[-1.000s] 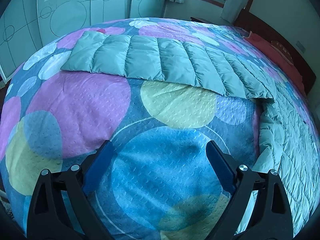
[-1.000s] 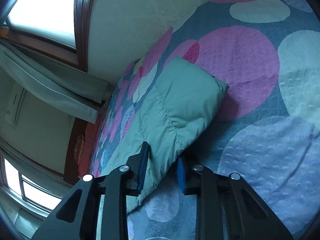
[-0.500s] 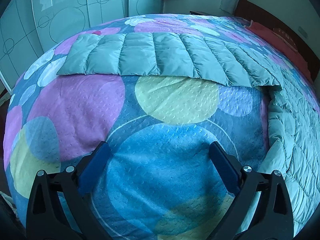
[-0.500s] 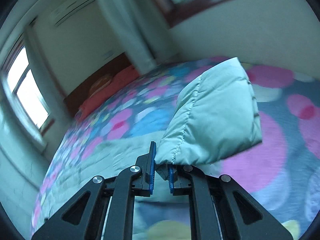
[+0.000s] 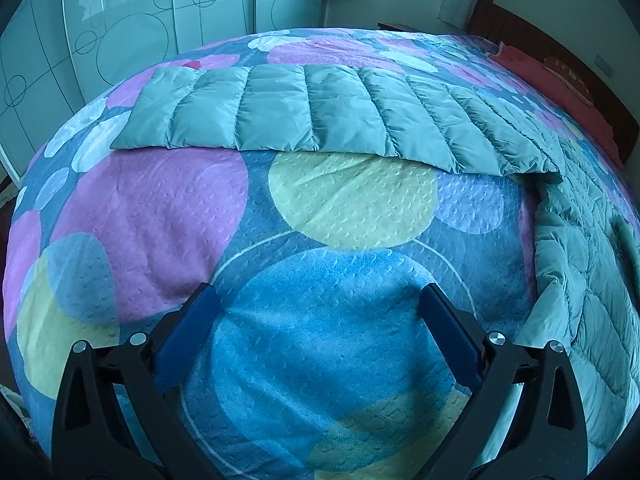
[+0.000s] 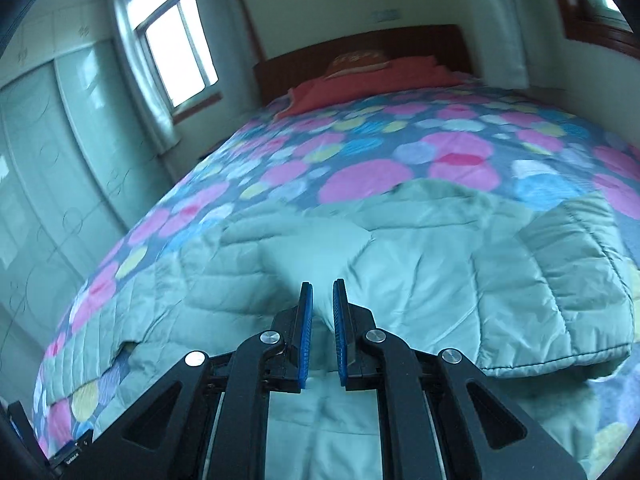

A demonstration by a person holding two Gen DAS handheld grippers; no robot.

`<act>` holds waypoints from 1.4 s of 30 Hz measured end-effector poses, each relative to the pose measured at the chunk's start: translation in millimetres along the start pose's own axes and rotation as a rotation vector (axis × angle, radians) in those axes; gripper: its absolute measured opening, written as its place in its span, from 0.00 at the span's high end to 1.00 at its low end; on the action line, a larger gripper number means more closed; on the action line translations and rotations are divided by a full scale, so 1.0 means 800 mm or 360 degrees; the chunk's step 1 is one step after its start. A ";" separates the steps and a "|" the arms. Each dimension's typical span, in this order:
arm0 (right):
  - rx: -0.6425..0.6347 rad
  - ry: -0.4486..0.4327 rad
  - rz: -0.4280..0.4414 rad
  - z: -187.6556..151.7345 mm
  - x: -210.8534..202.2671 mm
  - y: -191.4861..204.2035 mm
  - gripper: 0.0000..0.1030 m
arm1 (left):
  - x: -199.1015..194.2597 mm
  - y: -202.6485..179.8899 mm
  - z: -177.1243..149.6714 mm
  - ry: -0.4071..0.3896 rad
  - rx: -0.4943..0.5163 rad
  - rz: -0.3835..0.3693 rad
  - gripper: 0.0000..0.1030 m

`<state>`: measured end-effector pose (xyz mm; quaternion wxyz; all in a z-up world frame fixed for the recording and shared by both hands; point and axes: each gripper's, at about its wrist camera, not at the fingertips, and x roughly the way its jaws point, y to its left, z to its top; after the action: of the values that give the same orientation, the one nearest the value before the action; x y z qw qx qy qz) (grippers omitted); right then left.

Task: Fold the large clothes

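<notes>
A pale green quilted down jacket (image 6: 420, 264) lies spread on the bed. In the left wrist view one long sleeve (image 5: 320, 116) stretches across the bed, and the jacket body (image 5: 588, 272) lies at the right edge. My left gripper (image 5: 316, 312) is open and empty, low over the bedspread, well short of the sleeve. My right gripper (image 6: 322, 300) is shut on a fold of the jacket's fabric and holds it over the jacket body.
The bed has a bedspread (image 5: 344, 208) with coloured circles. A red pillow and blanket (image 6: 372, 76) lie against the wooden headboard (image 6: 360, 48). Glass wardrobe doors (image 5: 120, 32) stand beyond the bed's far side. Windows with curtains (image 6: 176, 52) are in the walls.
My right gripper closed on the jacket's sleeve, lifted it and swung it over onto the jacket body. My left gripper stayed open and drew back slightly.
</notes>
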<state>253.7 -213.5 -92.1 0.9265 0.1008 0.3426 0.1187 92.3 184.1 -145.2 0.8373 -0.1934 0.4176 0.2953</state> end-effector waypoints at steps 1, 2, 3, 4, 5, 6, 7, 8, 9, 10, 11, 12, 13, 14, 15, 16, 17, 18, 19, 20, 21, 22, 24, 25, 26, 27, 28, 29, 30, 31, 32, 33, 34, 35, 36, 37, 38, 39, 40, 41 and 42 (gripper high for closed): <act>-0.0025 0.0029 0.0020 -0.005 0.004 0.010 0.90 | 0.000 0.000 0.000 0.0000 0.0001 0.0001 0.03; -0.0053 0.0061 0.0037 -0.008 0.011 0.020 0.90 | 0.000 0.000 0.000 0.0000 0.0001 0.0002 0.03; -0.0077 0.0083 0.0045 -0.012 0.019 0.032 0.90 | 0.000 0.001 0.000 0.0000 0.0002 0.0002 0.03; -0.0095 0.0107 0.0057 -0.016 0.027 0.040 0.90 | 0.000 -0.001 0.000 -0.0002 0.0002 0.0002 0.03; -0.0107 0.0129 0.0067 -0.018 0.037 0.050 0.90 | 0.000 -0.001 0.000 -0.0001 0.0001 0.0001 0.03; -0.0124 0.0154 0.0069 -0.021 0.046 0.057 0.90 | 0.000 -0.001 0.000 -0.0001 0.0002 0.0002 0.03; -0.0147 0.0168 0.0053 -0.024 0.051 0.064 0.90 | 0.000 -0.001 0.000 0.0000 0.0002 0.0002 0.03; -0.0167 0.0176 0.0034 -0.026 0.053 0.068 0.90 | 0.000 -0.001 -0.001 -0.0001 0.0000 0.0000 0.03; -0.0173 0.0192 0.0030 -0.027 0.057 0.069 0.90 | 0.000 -0.001 -0.001 -0.0002 -0.0001 -0.0001 0.03; -0.0166 0.0212 0.0025 -0.028 0.060 0.068 0.90 | 0.000 -0.001 0.000 -0.0003 -0.0002 -0.0003 0.03; -0.0158 0.0225 0.0017 -0.028 0.064 0.068 0.88 | 0.000 -0.002 0.000 -0.0003 -0.0002 -0.0003 0.03; -0.0146 0.0240 0.0005 -0.028 0.067 0.065 0.87 | 0.001 -0.003 0.000 -0.0003 0.0000 0.0000 0.03; -0.0134 0.0247 -0.0009 -0.027 0.068 0.062 0.80 | 0.000 -0.001 0.000 -0.0003 0.0000 0.0000 0.03; -0.0123 0.0247 -0.0022 -0.025 0.070 0.060 0.68 | 0.001 -0.002 0.000 -0.0003 0.0002 0.0002 0.03; -0.0115 0.0242 -0.0041 -0.022 0.070 0.058 0.62 | 0.001 -0.002 0.000 -0.0003 0.0001 0.0001 0.03; -0.0110 0.0226 -0.0060 -0.019 0.070 0.056 0.53 | 0.001 -0.002 0.000 -0.0003 0.0000 -0.0001 0.03; -0.0114 0.0216 -0.0075 -0.017 0.072 0.056 0.51 | 0.001 -0.002 0.000 -0.0003 0.0000 -0.0001 0.03; -0.0124 0.0224 -0.0083 -0.015 0.076 0.057 0.51 | 0.002 -0.002 0.000 -0.0003 0.0000 -0.0001 0.03; -0.0138 0.0249 -0.0088 -0.012 0.083 0.058 0.50 | 0.001 -0.001 -0.001 -0.0004 0.0001 0.0000 0.03; -0.0153 0.0285 -0.0097 -0.011 0.092 0.059 0.50 | 0.001 -0.001 -0.001 -0.0003 0.0001 0.0000 0.03; -0.0168 0.0321 -0.0113 -0.010 0.102 0.059 0.51 | 0.001 -0.001 0.000 -0.0003 0.0001 0.0000 0.03; -0.0184 0.0357 -0.0138 -0.009 0.112 0.059 0.51 | 0.001 -0.001 0.000 -0.0003 0.0000 0.0000 0.03; -0.0205 0.0444 -0.0179 -0.011 0.133 0.057 0.52 | 0.001 -0.001 0.000 -0.0004 0.0000 -0.0001 0.03; -0.0203 0.0456 -0.0195 -0.012 0.139 0.054 0.61 | 0.001 -0.001 0.000 -0.0004 0.0000 -0.0001 0.03; -0.0188 0.0446 -0.0195 -0.013 0.139 0.052 0.71 | 0.001 -0.001 -0.001 -0.0004 0.0000 -0.0001 0.03; -0.0155 0.0437 -0.0176 -0.011 0.138 0.048 0.76 | 0.001 -0.001 -0.001 -0.0005 0.0000 -0.0001 0.03; -0.0117 0.0430 -0.0154 -0.010 0.136 0.044 0.84 | 0.002 -0.002 0.000 -0.0005 0.0001 0.0000 0.03; -0.0082 0.0414 -0.0134 -0.008 0.132 0.042 0.88 | 0.001 -0.001 0.000 -0.0004 0.0001 0.0001 0.03; -0.0060 0.0389 -0.0114 -0.007 0.126 0.042 0.88 | 0.001 -0.001 0.000 -0.0004 0.0002 0.0001 0.03; -0.0063 0.0369 -0.0103 -0.006 0.120 0.045 0.88 | 0.001 -0.002 -0.001 -0.0004 0.0002 0.0002 0.03; -0.0073 0.0351 -0.0071 -0.006 0.115 0.050 0.88 | 0.002 -0.002 0.000 -0.0004 0.0002 0.0002 0.03; -0.0089 0.0340 -0.0012 -0.006 0.111 0.058 0.88 | 0.001 -0.002 0.000 -0.0004 0.0001 0.0001 0.03; -0.0113 0.0340 0.0047 -0.007 0.108 0.067 0.89 | 0.001 -0.002 -0.001 -0.0004 0.0002 0.0002 0.03; -0.0156 0.0346 0.0101 -0.010 0.106 0.080 0.89 | 0.001 -0.002 -0.001 -0.0004 0.0003 0.0002 0.03; -0.0200 0.0353 0.0144 -0.013 0.105 0.091 0.88 | 0.001 -0.001 -0.001 -0.0004 0.0002 0.0002 0.03; -0.0245 0.0371 0.0195 -0.016 0.105 0.103 0.89 | 0.001 -0.001 -0.001 -0.0005 0.0001 0.0001 0.03; -0.0283 0.0403 0.0257 -0.020 0.106 0.113 0.89 | 0.000 -0.001 -0.001 -0.0005 0.0001 0.0001 0.03; -0.0327 0.0445 0.0318 -0.027 0.109 0.124 0.89 | 0.001 -0.002 -0.001 -0.0005 0.0001 0.0000 0.03; -0.0369 0.0483 0.0349 -0.032 0.112 0.133 0.88 | 0.001 -0.002 -0.001 -0.0005 0.0002 0.0002 0.03; -0.0412 0.0521 0.0369 -0.038 0.115 0.140 0.88 | 0.000 -0.001 -0.002 -0.0005 0.0002 0.0002 0.03; -0.0454 0.0551 0.0372 -0.044 0.119 0.146 0.88 | 0.001 -0.001 -0.001 -0.0005 0.0002 0.0002 0.03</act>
<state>283.1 -71.5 -145.0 0.8389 -0.0139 0.4618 0.2875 92.8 182.9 -146.1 0.8378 -0.1921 0.4166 0.2959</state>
